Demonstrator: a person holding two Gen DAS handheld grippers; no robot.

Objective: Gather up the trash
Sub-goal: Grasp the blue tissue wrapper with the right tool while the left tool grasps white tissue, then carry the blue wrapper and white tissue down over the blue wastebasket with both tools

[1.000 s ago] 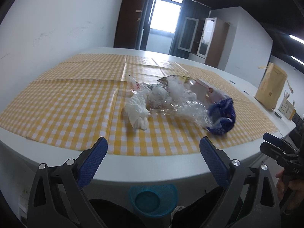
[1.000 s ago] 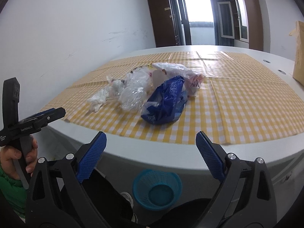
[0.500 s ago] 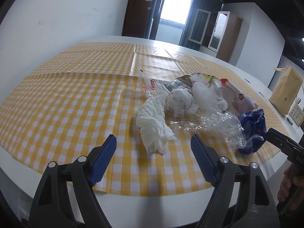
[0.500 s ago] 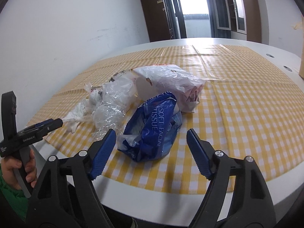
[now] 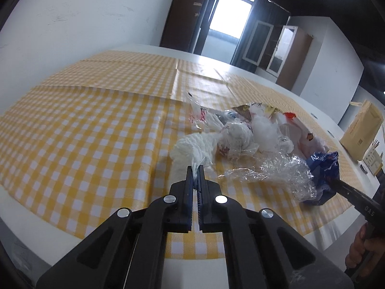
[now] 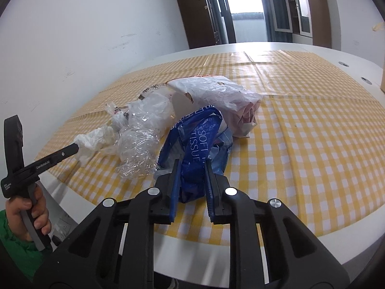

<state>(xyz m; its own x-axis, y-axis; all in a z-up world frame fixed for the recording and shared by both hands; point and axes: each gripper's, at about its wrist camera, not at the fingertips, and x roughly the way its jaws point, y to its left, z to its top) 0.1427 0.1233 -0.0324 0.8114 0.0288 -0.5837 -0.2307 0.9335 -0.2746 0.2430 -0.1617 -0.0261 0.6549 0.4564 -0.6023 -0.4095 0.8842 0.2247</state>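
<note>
A heap of trash lies on the yellow checked tablecloth (image 5: pixel 96 130). My left gripper (image 5: pixel 197 169) is shut on the near end of a crumpled white tissue (image 5: pixel 195 147); the tissue also shows in the right wrist view (image 6: pixel 93 139). My right gripper (image 6: pixel 192 166) is shut on a blue tissue wrapper (image 6: pixel 199 144), which also shows at the right of the left wrist view (image 5: pixel 323 168). Between them lie crumpled clear plastic (image 5: pixel 272 168), also in the right wrist view (image 6: pixel 139 144), and a white plastic bag (image 6: pixel 216 91).
The white table edge (image 6: pixel 264 240) runs close below the grippers. A brown paper bag (image 5: pixel 361 130) stands at the far right of the table. A white wall stands on the left, with cabinets and a bright doorway at the back.
Both grippers moved forward over the table and closed, the left on the white tissue and the right on the blue wrapper. The blue basket under the table is out of view.
</note>
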